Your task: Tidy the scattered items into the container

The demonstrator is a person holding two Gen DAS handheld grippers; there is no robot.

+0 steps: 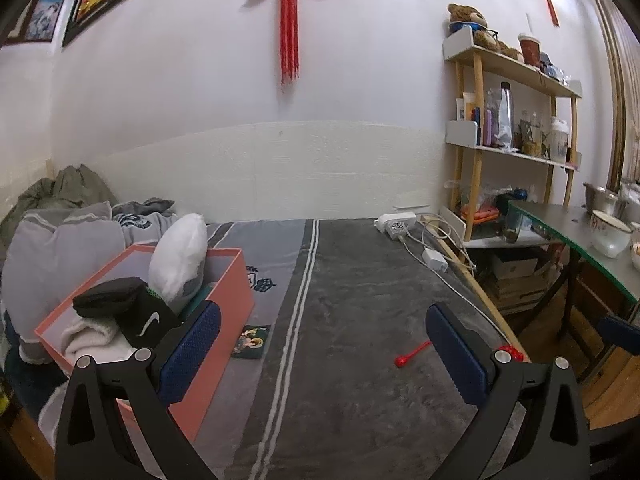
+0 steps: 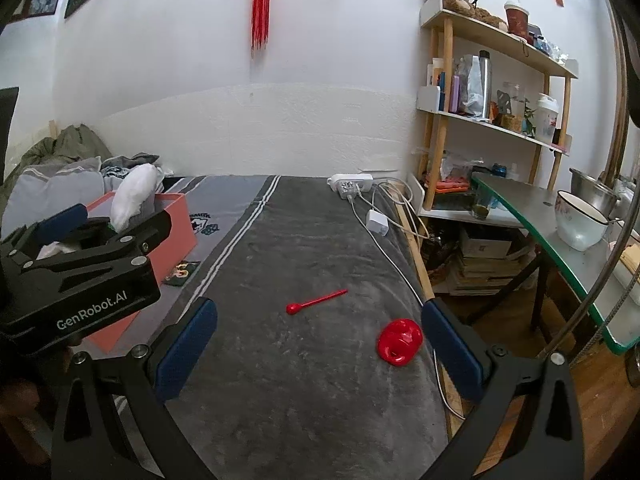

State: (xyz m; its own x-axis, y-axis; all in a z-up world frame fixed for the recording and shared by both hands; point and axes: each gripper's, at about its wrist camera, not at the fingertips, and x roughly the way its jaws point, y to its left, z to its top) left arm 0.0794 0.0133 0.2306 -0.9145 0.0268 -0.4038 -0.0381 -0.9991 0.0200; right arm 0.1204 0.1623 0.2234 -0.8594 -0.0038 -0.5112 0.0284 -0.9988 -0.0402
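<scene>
A pink box [image 1: 224, 296] stands on the left of the bed and holds black socks [image 1: 128, 308], white cloth and a white bundle [image 1: 180, 256]; it also shows in the right wrist view [image 2: 176, 228]. A red spoon [image 2: 316, 302] and a round red piece [image 2: 400, 342] lie on the grey blanket; the spoon also shows in the left wrist view [image 1: 412, 354]. A small dark card [image 1: 250, 342] lies beside the box. My left gripper [image 1: 320, 352] is open and empty next to the box. My right gripper [image 2: 320, 352] is open and empty, just short of the red items.
A power strip [image 2: 352, 184] with a charger [image 2: 378, 222] and cables lies at the bed's far right. A wooden shelf [image 2: 496, 80] and a green-edged table [image 2: 560, 232] with bowls stand to the right. Folded clothes [image 1: 60, 236] pile behind the box.
</scene>
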